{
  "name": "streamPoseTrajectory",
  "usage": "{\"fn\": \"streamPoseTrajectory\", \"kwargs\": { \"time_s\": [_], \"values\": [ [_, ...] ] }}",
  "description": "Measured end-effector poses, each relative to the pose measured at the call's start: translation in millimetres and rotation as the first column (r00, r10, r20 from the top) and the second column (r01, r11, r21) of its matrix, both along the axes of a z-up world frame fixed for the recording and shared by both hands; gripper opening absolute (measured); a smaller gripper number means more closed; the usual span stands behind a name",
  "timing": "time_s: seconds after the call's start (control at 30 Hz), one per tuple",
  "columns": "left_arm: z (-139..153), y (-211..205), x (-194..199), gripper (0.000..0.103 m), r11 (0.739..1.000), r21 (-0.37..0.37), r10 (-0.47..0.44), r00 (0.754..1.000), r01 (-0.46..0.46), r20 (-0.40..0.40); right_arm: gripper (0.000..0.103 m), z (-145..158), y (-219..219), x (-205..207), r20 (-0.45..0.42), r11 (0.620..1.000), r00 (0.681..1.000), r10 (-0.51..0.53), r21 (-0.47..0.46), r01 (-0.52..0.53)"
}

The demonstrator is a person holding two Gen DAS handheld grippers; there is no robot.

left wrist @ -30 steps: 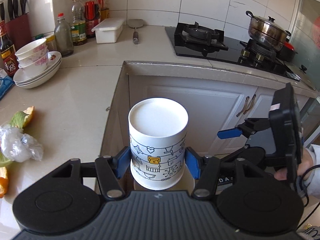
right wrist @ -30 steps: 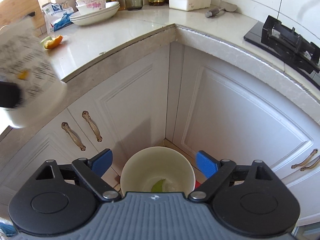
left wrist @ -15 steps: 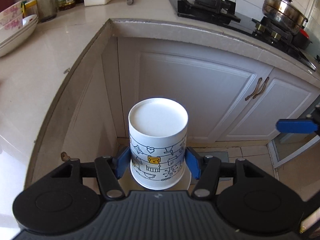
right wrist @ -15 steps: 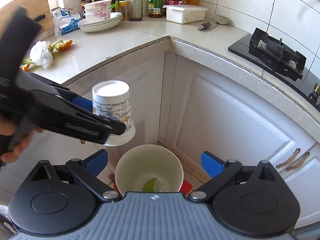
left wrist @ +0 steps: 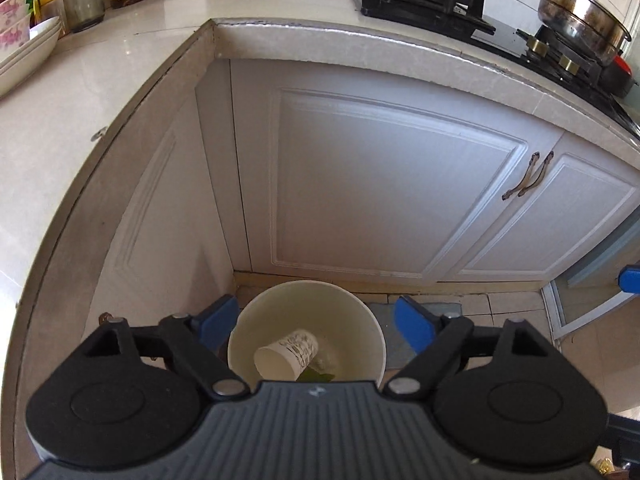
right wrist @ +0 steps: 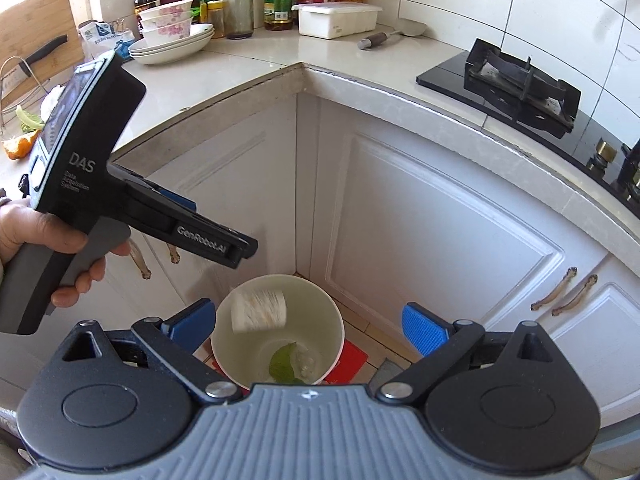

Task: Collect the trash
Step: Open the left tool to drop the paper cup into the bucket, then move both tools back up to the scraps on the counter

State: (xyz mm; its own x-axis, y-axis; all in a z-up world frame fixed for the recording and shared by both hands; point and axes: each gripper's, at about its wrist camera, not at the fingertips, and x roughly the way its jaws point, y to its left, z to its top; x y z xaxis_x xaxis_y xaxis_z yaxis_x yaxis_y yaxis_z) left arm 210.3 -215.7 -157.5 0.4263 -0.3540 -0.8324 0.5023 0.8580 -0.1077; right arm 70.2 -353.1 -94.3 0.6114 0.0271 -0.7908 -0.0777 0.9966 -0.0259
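The left tongs (left wrist: 316,322) have just been opening and now stand wide with nothing between the blue pads (left wrist: 414,322); they hang above the cream trash bin (left wrist: 374,322) on the floor in the cabinet corner. The printed paper cup (left wrist: 287,356) is free of them and lies tilted inside the bin, its white inside facing the camera, beside a green leaf (left wrist: 316,377). The right tongs (right wrist: 308,322) have also just been opening and are spread wide and empty, one pad at each side of the same bin (right wrist: 338,322) from above, not touching it.

Only the right wrist view shows the left tool from outside: a hand (right wrist: 24,236) grips its handle, its fingers pointing down at the bin, and the cup (right wrist: 258,310) appears blurred at the bin's mouth. That view also shows orange peel (right wrist: 18,146) at the far left of the surface (right wrist: 224,76), stacked bowls (right wrist: 168,28) and a red mat (right wrist: 352,362) under the bin. Only the left wrist view shows the steel pot (left wrist: 580,12) on the stove.
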Motion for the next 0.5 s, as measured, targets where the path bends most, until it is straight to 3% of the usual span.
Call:
{"fn": "streamPoseTrajectory", "kwargs": {
  "time_s": [0.5],
  "values": [
    [57,31,-22,0.089,0.999,-0.038,0.028,0.994,-0.025,0.103,0.103,15,14,8,0.038,0.999,0.999,0.027,-0.024,-0.026]
  ]
}}
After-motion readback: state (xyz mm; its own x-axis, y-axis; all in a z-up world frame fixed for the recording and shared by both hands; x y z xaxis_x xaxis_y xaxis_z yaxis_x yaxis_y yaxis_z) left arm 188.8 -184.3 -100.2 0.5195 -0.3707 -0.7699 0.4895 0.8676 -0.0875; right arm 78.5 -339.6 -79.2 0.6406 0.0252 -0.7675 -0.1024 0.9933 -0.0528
